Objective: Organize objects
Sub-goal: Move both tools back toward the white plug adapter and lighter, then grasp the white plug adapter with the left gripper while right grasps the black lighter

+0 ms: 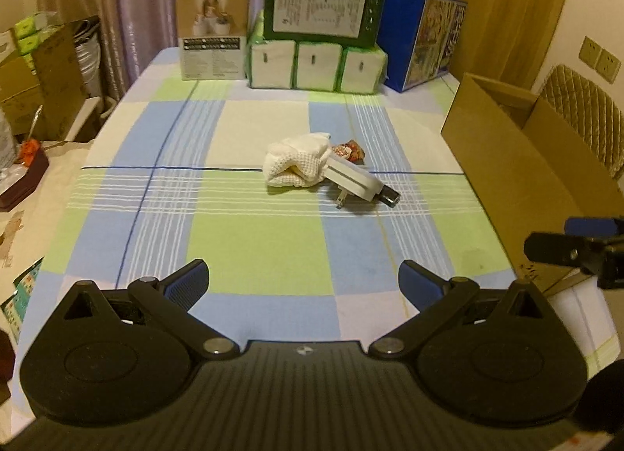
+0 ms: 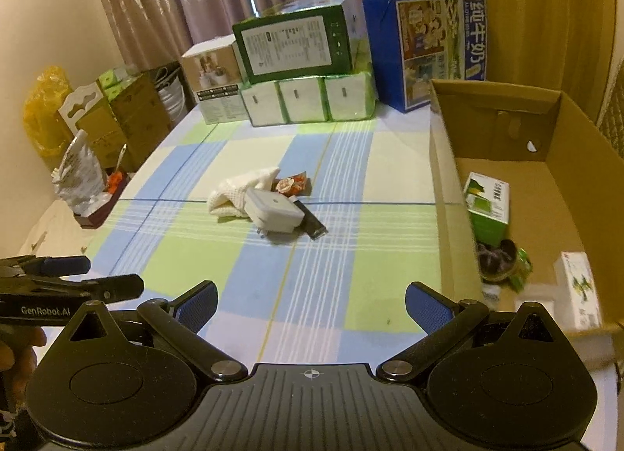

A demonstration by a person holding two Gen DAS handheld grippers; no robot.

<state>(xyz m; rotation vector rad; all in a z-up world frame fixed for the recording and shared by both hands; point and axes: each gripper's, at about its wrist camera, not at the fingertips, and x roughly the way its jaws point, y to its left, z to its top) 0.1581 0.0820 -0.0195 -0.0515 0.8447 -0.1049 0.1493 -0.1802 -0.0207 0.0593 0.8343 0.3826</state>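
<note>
Behind plaid tablecloth (image 1: 253,256) (boxes stacked) hang curtains (image 1: 136,2).

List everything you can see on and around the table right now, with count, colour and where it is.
table cloth: one, blue, green and white check, covers the table
white cloth: one, bunched, table centre
plug adapter: one, white, leaning on the cloth, prongs down
black stick: one, under the adapter's near end
snack wrapper: one, red patterned, behind the cloth
cardboard box: one, brown, open, right side of the table
small cartons: two, green and white, inside the box
dark jumble: inside the box, cannot tell what
tissue packs: three, white and green, far edge
green box: one, on the tissue packs
beige box: one, far left
blue carton: one, far right
left gripper: open, empty
right gripper: open, empty
</note>
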